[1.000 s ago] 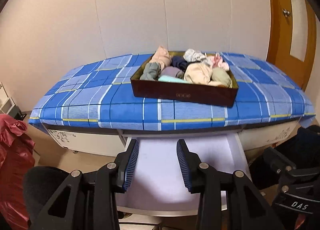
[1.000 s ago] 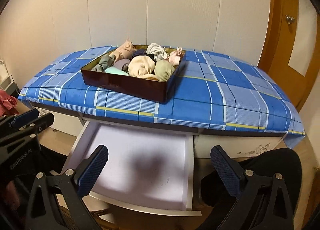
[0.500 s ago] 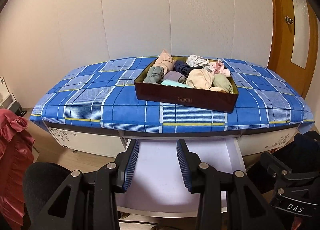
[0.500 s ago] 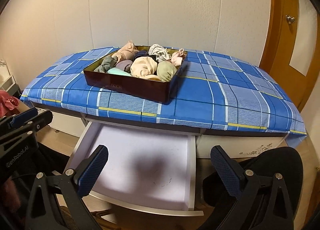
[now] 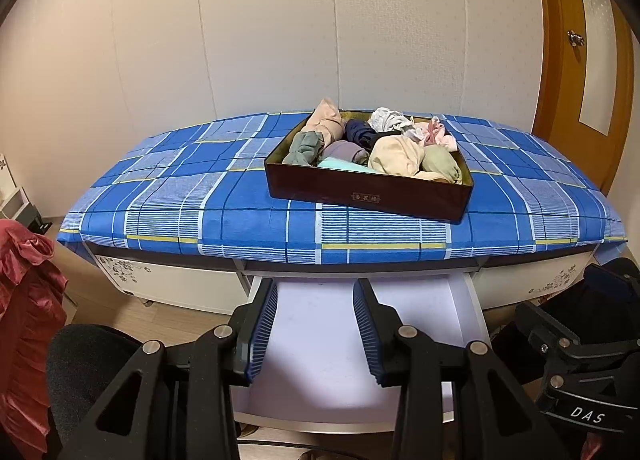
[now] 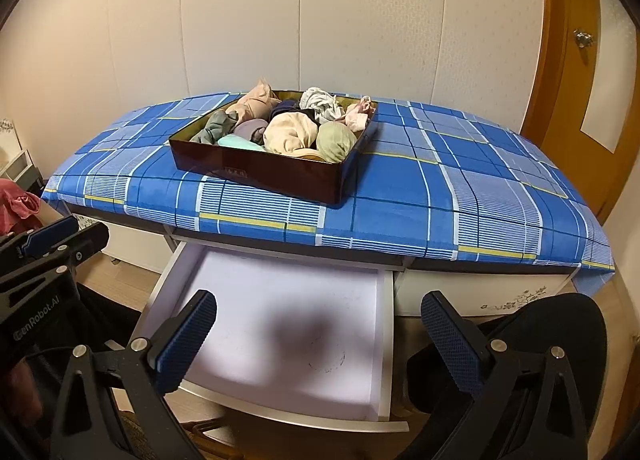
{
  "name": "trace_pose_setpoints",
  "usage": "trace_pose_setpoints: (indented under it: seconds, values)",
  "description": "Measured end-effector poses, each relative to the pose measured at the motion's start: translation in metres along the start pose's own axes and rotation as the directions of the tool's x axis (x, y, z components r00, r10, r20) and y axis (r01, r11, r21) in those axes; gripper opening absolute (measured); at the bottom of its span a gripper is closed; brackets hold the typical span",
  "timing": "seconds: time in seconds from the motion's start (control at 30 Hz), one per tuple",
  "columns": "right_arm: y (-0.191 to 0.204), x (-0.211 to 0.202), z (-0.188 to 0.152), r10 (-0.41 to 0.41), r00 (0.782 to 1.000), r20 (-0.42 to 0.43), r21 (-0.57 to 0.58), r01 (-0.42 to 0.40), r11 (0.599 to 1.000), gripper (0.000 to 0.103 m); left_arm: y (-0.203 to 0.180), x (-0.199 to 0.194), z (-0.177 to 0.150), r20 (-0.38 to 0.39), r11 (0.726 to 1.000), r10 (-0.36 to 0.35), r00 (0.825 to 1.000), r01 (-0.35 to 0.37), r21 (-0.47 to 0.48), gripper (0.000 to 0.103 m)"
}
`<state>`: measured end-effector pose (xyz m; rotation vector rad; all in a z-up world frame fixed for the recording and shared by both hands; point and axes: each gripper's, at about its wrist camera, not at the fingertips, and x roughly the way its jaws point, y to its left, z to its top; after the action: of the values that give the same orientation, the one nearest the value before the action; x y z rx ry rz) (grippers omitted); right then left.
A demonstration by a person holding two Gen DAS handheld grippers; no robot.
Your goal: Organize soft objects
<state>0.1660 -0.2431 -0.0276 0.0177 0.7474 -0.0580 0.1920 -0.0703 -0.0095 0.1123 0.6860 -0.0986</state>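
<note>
Left wrist: my left gripper (image 5: 315, 334) fingers sit narrowly apart, empty; right gripper (image 6: 319, 344) wide open; box (image 5: 368, 195) at 12 o'clock.

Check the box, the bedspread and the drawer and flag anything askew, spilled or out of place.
Nothing has spilled. The dark box sits skewed to the edge of the blue plaid cover, and its rolled soft items are heaped unevenly, some poking above the rim. The drawer below stands pulled out and holds nothing.
</note>
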Motion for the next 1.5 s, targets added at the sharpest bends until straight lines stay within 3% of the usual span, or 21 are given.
trace_pose_setpoints:
  seconds: [1.5]
  values:
    - [0.0009, 0.0067, -0.0013, 0.020, 0.999, -0.034, 0.013, -0.020, 1.000, 0.103, -0.0020, -0.0013, -0.0009, 0.001, 1.000, -0.015, 1.000, 0.015, 0.003, 0.039]
